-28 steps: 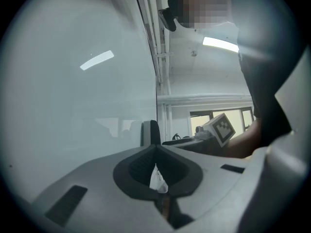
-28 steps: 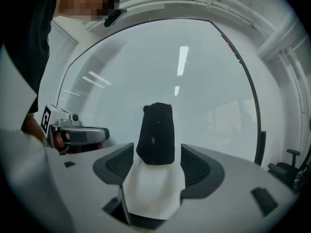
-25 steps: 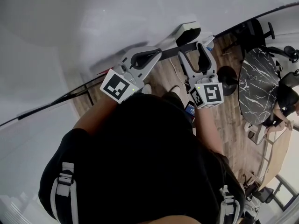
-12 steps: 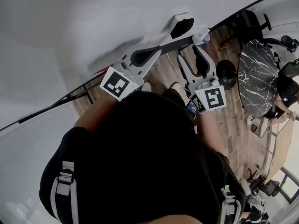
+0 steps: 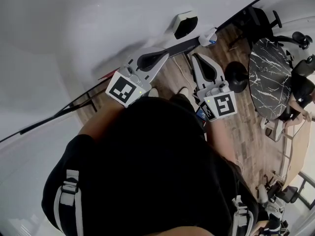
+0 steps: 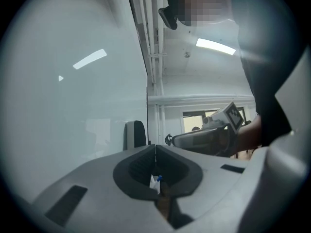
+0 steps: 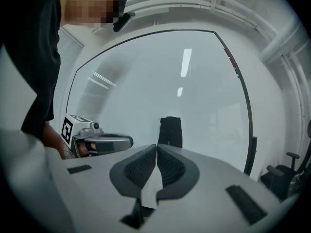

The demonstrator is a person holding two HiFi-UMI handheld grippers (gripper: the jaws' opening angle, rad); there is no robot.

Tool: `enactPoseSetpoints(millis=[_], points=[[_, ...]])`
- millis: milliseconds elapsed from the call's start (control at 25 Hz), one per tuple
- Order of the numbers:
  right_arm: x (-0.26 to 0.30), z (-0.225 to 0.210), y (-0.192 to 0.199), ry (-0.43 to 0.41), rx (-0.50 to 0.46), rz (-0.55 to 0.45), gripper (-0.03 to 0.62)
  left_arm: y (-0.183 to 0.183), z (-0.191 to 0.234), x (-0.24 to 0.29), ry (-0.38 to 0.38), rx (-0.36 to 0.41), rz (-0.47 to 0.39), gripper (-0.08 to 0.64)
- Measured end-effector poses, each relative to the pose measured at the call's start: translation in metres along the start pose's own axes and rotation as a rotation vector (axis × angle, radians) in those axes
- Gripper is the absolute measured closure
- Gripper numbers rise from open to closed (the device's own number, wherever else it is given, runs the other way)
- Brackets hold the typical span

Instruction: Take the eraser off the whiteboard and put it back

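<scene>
The eraser (image 5: 186,24), black with a white back, sticks to the whiteboard (image 5: 98,18) above its bottom rail. It also shows in the left gripper view, as the eraser (image 6: 135,135), and in the right gripper view, as the eraser (image 7: 170,131). My right gripper (image 5: 196,57) is a little short of it. Its jaws are closing and their tips meet with nothing between them (image 7: 156,147). My left gripper (image 5: 166,54) hangs beside it, to its left. It is shut and empty (image 6: 155,147). Neither gripper touches the eraser.
A white marker with a blue cap (image 5: 209,37) lies on the board's rail to the right of the eraser. On the wooden floor at right stand a round black marble table (image 5: 268,77) and an office chair (image 5: 256,21). A seated person (image 5: 298,100) is beyond the table.
The right gripper's jaws, wide open a second ago close to the eraser, have come together and drawn back from it. The eraser stays on the board. The left gripper has hardly moved.
</scene>
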State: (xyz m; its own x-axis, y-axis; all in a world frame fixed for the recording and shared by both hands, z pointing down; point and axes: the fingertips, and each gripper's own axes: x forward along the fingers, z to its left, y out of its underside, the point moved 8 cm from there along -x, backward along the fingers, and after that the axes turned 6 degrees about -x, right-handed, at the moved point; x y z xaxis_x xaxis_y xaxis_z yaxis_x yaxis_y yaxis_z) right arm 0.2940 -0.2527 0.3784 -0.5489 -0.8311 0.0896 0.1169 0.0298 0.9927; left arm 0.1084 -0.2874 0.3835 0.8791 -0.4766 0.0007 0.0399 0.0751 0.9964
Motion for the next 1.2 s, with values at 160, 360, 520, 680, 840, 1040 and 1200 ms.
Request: enactPoseSetpoints(millis=[160,360,520,680,840,1040,1200], points=[[0.0027,0.0037,-0.0083,-0.023,0.006,-0.062,0.589,-0.0002,-0.0013,0.0017,0.005,-0.004,0.0,0.554],[0.0027,0.0045,-0.0058,-0.032,0.004,-0.042,0.589,0.0001,-0.0017,0.0044,0.011,-0.006,-0.005,0.554],[0.0021,0.0081,-0.0065,-0.044,-0.003,-0.037,0.589,-0.0013,-0.0022,0.0029,0.009,-0.01,0.0,0.554],[0.0011,0.0082,-0.001,-0.039,-0.014,-0.003,0.591,-0.0009,-0.0018,0.0023,0.01,-0.008,-0.002,0.554],[0.0014,0.0074,-0.0027,-0.039,-0.003,-0.03,0.591,-0.001,-0.002,0.0029,0.012,-0.002,-0.004,0.554],[0.001,0.0064,-0.0042,-0.036,-0.004,-0.033,0.591,-0.0024,-0.0026,0.0034,0.015,-0.007,-0.006,0.554],[0.0002,0.005,-0.0029,-0.032,-0.012,-0.02,0.591,-0.0021,-0.0033,0.0054,0.022,-0.003,-0.005,0.554]])
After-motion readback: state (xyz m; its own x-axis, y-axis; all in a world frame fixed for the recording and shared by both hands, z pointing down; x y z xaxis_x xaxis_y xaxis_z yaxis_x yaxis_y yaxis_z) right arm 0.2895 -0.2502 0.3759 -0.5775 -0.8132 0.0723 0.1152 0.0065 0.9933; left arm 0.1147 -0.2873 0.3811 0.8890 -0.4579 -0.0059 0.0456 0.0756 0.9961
